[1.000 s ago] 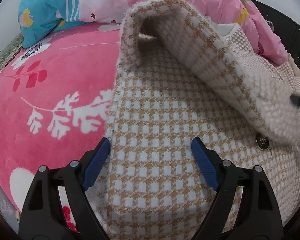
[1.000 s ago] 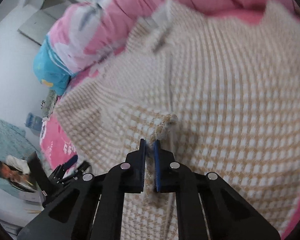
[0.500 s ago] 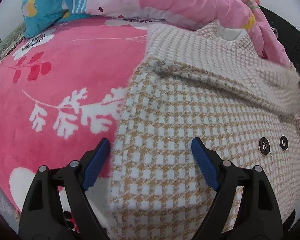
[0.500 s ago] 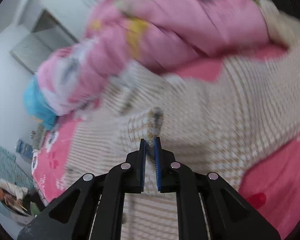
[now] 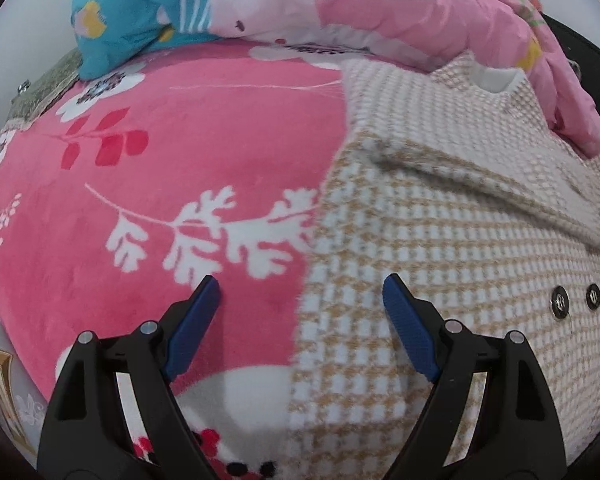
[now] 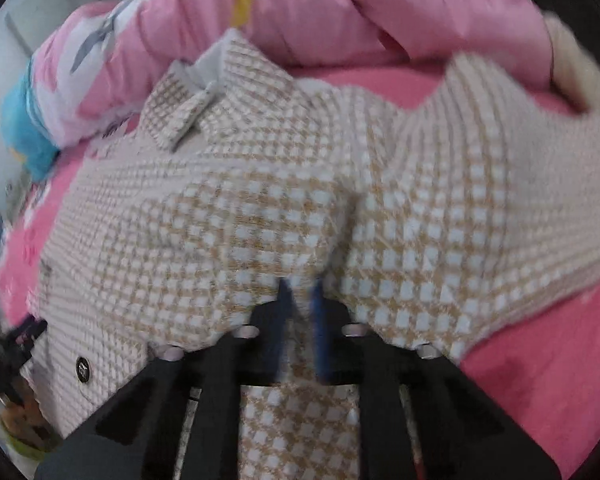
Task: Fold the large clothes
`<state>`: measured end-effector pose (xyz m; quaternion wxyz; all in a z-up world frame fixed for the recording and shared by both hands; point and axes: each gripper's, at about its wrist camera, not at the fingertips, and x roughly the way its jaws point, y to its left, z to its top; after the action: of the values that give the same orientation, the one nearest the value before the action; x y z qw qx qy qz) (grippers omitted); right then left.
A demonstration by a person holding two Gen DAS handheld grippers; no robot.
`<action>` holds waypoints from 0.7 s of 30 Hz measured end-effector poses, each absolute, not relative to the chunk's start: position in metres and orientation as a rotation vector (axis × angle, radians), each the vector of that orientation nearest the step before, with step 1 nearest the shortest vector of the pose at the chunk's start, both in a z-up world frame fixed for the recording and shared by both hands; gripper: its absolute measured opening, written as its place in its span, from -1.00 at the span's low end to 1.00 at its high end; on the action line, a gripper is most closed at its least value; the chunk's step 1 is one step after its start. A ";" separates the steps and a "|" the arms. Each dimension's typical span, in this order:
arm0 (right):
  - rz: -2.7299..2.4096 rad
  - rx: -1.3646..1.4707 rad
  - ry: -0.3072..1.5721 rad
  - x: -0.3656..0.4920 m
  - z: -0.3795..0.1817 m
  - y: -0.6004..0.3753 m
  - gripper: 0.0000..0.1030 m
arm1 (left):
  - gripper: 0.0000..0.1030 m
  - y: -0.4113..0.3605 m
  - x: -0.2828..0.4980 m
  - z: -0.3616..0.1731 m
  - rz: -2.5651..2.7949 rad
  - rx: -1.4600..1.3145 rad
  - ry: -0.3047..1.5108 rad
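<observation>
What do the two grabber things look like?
Both look alike. The left gripper is black plastic, built like a big clamp with open, triangle-shaped gaps, silver screws at its joints and two ridged blue pads at the tips. The right gripper has the same black frame, silver screws and blue pads, though its picture is blurred.

**Sleeve laid flat across the coat**

A second ago the sleeve (image 5: 480, 184) arched high above the coat (image 5: 440, 280); now it lies flat across the chest, its cuff off to the right. The right tongs (image 6: 300, 292), pinched on a fold of cloth, have swung over and down onto the coat. The left tongs (image 5: 300, 296) have drifted left, now straddling the coat's edge, one fingertip (image 5: 208, 292) over the blanket (image 5: 180, 152).
</observation>
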<state>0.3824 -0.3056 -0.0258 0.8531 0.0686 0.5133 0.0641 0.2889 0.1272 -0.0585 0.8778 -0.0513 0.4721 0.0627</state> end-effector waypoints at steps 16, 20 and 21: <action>-0.002 0.246 1.000 0.392 0.000 -0.359 -0.41 | 0.56 0.126 0.282 -0.016 0.061 -0.098 0.924; 0.088 0.175 0.940 0.395 0.019 -0.328 -0.16 | 0.68 0.106 0.302 0.010 0.012 -0.077 0.884; 0.128 0.136 0.948 0.397 0.016 -0.311 -0.16 | 0.68 0.100 0.308 0.012 -0.004 -0.082 0.886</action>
<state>0.3972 -0.3115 0.0158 0.8854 0.0653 0.4560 0.0616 0.3078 0.1004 0.0125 0.9027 -0.0395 0.4284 -0.0019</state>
